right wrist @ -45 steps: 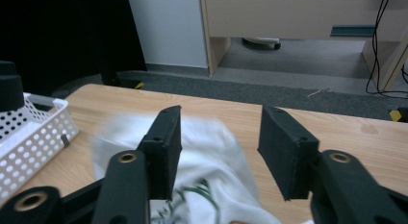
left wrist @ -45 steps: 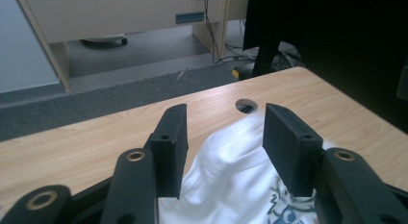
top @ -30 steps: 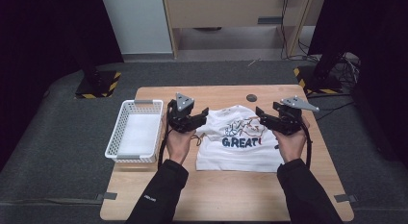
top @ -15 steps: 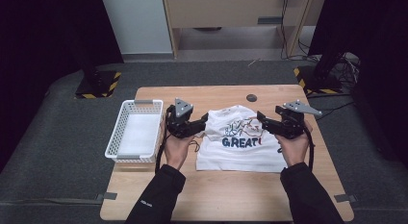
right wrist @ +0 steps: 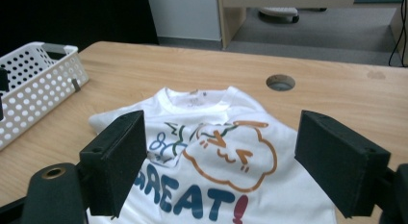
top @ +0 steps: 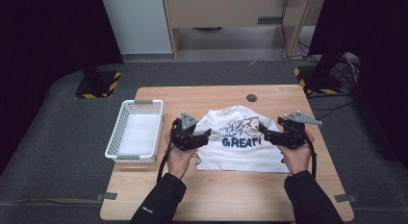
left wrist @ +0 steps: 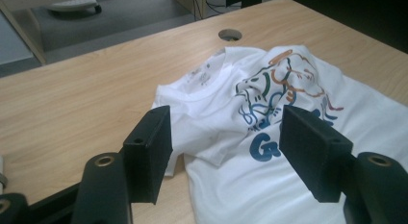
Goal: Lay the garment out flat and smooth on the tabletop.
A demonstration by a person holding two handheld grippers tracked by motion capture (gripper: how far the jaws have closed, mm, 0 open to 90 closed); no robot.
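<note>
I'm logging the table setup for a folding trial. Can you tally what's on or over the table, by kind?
White T-shirt with printed front: 1
White perforated basket: 1
Hand-held grippers: 2, the left hand-held gripper and the right hand-held gripper, both open at the shirt's sides
Total: 4

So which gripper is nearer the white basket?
Left. The left gripper hovers at the T-shirt's left edge, just right of the white basket. The right gripper is at the shirt's far right side, jaws open.
</note>
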